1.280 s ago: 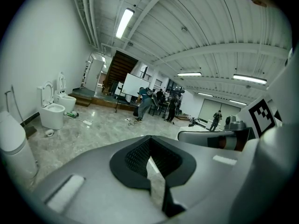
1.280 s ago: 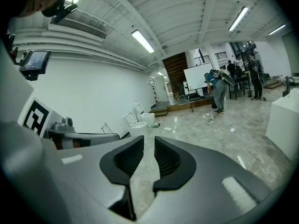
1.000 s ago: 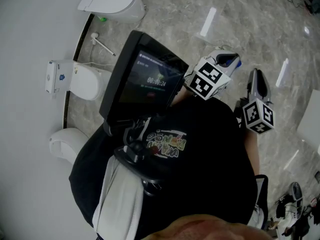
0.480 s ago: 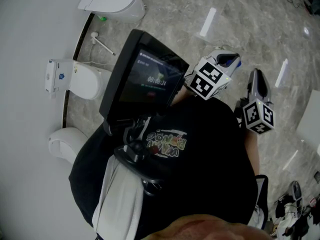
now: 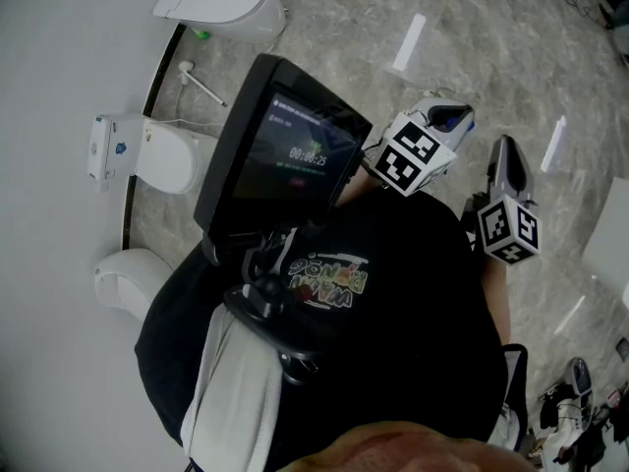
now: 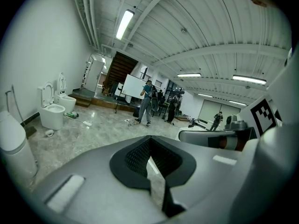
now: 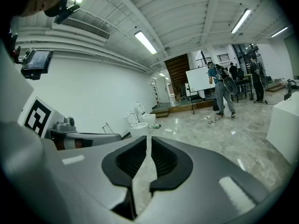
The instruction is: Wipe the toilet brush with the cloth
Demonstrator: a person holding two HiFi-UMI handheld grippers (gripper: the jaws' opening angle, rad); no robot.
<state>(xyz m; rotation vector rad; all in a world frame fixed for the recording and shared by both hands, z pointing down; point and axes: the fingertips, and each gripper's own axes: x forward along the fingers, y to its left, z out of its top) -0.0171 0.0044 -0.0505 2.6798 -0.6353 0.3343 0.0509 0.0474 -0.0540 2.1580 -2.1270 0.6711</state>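
Both grippers are held out level in front of the person's chest, side by side, above bare floor. My left gripper [image 5: 454, 114] [image 6: 150, 138] has its pads meeting at the tips, with nothing between them. My right gripper [image 5: 503, 146] [image 7: 148, 136] shows a narrow slit between its pads; its jaws are closing on nothing. A thin white stick with a round end [image 5: 201, 87], possibly the toilet brush, lies on the floor by the wall, far from both grippers. No cloth is in view.
Three white toilets [image 5: 221, 3] [image 5: 157, 155] [image 5: 128, 283] line the wall at the left. A dark screen [image 5: 285, 155] hangs on the person's chest. People stand far down the hall [image 6: 147, 101]. A white block [image 7: 285, 125] stands at the right.
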